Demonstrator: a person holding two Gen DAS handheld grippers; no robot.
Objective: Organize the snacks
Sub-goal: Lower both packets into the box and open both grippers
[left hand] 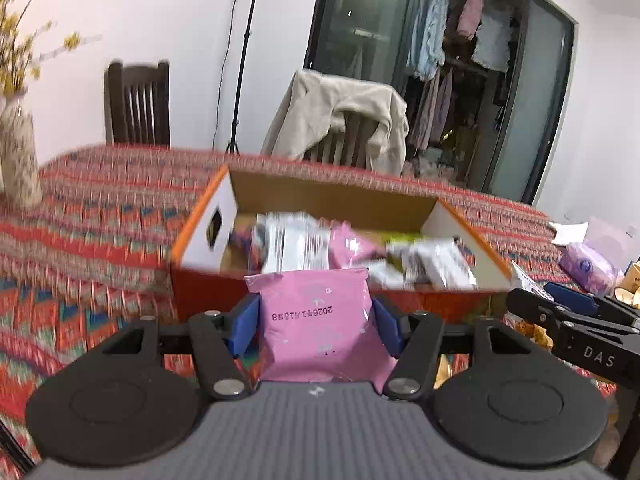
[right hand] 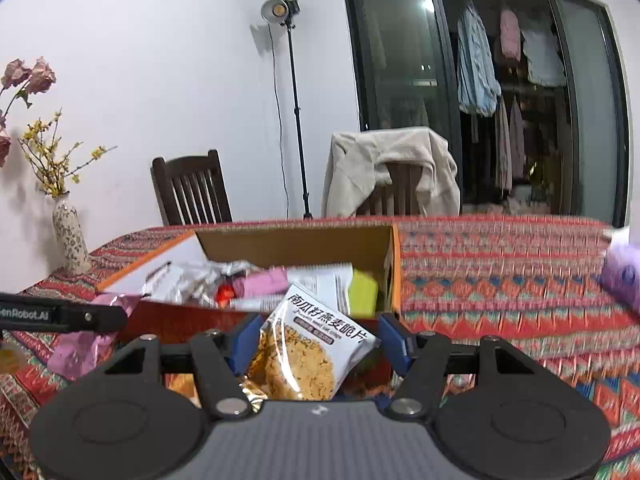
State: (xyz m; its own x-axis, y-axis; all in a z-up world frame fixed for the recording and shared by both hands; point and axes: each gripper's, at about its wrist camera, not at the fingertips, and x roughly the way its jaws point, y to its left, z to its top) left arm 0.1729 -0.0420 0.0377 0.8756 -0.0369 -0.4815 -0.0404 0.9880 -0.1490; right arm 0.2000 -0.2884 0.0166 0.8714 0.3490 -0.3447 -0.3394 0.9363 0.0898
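Note:
My left gripper (left hand: 314,320) is shut on a pink snack packet (left hand: 316,320) and holds it upright in front of the orange cardboard box's (left hand: 280,300) near wall. The box holds several white, pink and green packets (left hand: 304,244). My right gripper (right hand: 320,340) is shut on a clear packet of yellow oat crisps (right hand: 308,356), tilted, just before the same box (right hand: 396,280). The right gripper's fingers show at the right of the left wrist view (left hand: 560,316). The left gripper's arm and its pink packet (right hand: 88,344) show at the left of the right wrist view.
A patterned red tablecloth (left hand: 100,216) covers the table. A flowered vase (left hand: 18,152) stands at the far left. A purple tissue pack (left hand: 588,268) lies at the right. Two wooden chairs, one draped with a beige jacket (right hand: 392,168), stand behind the table.

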